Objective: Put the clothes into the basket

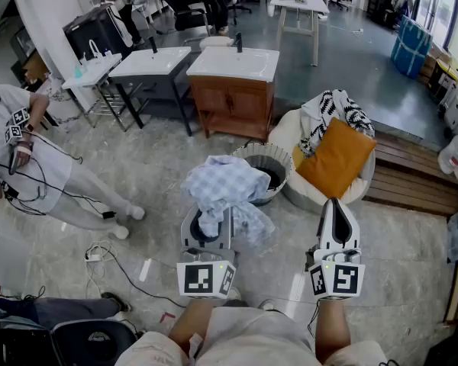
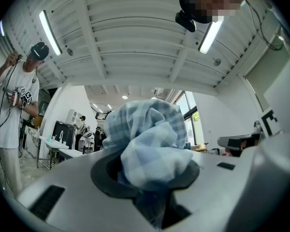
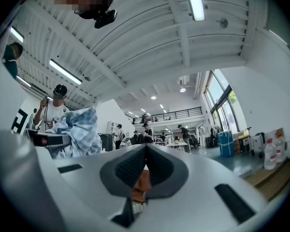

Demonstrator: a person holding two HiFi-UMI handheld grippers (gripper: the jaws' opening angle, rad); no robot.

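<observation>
Left claw (image 1: 212, 223) clamped on crumpled blue-checked cloth (image 1: 225, 185), right claw (image 1: 336, 204) closed, empty; likely mid-carry, next needing release above round grey basket (image 1: 281, 157) mid-frame.

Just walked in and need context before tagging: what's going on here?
A person is working two handheld grippers. The left gripper is shut on a bunched blue checked cloth and holds it up just short of the basket on the floor. The cloth is not in the basket yet. The right gripper is alongside, jaws together, holding nothing.
</observation>
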